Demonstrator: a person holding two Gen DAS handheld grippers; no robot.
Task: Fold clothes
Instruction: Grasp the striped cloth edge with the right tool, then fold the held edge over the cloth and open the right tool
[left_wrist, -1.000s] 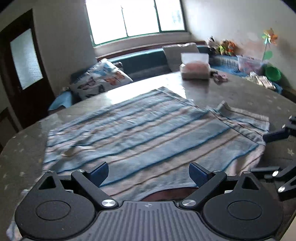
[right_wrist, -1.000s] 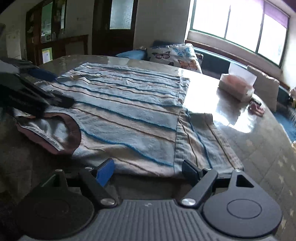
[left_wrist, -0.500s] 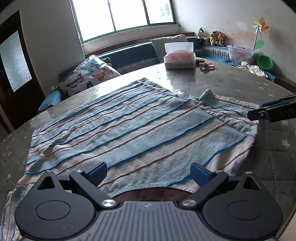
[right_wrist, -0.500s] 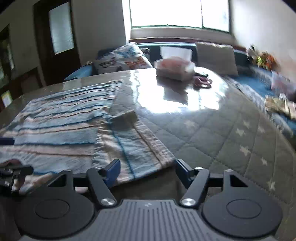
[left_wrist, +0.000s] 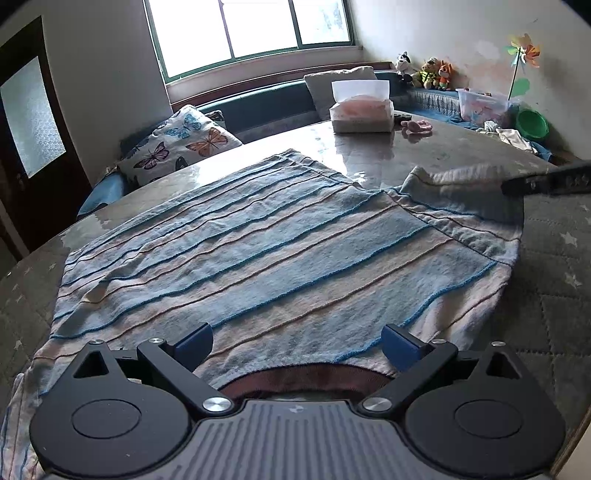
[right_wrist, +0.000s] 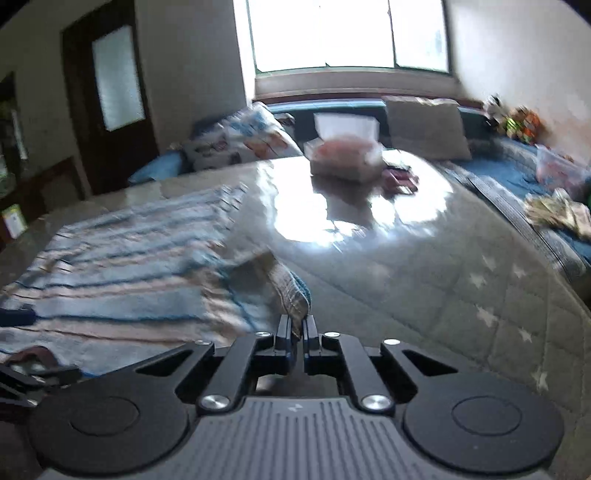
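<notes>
Sleeve of the striped T-shirt sits pinched in our right gripper, likely for folding inward; left gripper gapes above the collar.

A striped shirt lies spread flat on the table, its dark collar nearest the left gripper, whose blue-tipped jaws stand wide apart just above the neckline. At the right edge, the right gripper lifts the sleeve off the surface. A tissue box sits at the table's far side, near a butterfly pillow on the bench.
</notes>
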